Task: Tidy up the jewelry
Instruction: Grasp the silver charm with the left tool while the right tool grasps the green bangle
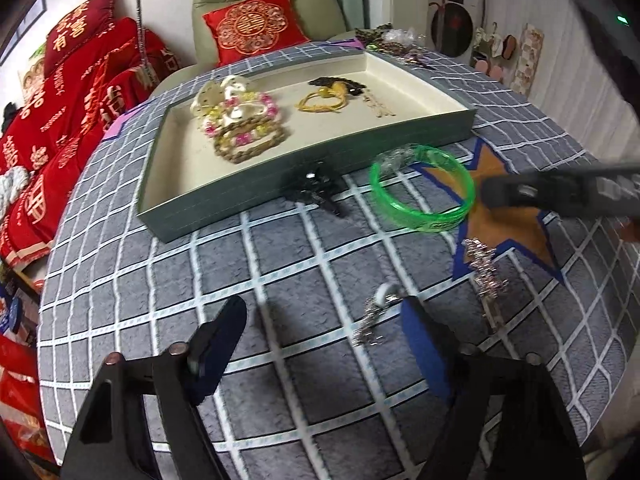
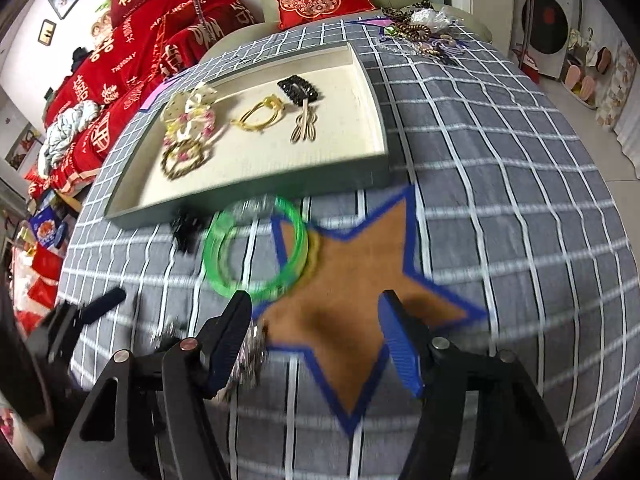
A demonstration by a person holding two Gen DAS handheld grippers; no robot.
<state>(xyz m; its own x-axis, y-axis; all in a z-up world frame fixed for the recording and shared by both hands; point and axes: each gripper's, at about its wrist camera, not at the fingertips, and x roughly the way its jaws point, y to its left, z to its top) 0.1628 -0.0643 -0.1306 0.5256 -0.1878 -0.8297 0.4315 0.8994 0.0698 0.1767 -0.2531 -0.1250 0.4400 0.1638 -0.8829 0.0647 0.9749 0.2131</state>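
Blue-padded and spread, my left tongs hang over the grey checked cloth with nothing between the pads; a small silver piece lies just beside the right pad, its shape hard to make out. My right tongs also stand apart, empty, above the brown star patch. A silver cluster sits against their left pad, partly covered by it and blurred. In the left view another silver chain lies across the star's blue edge. Further on, the green bangle rests on the cloth, overlapping the star's tip; a clear piece behind it is smeared. A black clip lies against the tray's near wall. Inside the tray I note beaded bracelets, a cream bow, a yellow cord and a black hair clip. At the far table edge, a tangled jewellery pile cannot be sorted by eye.
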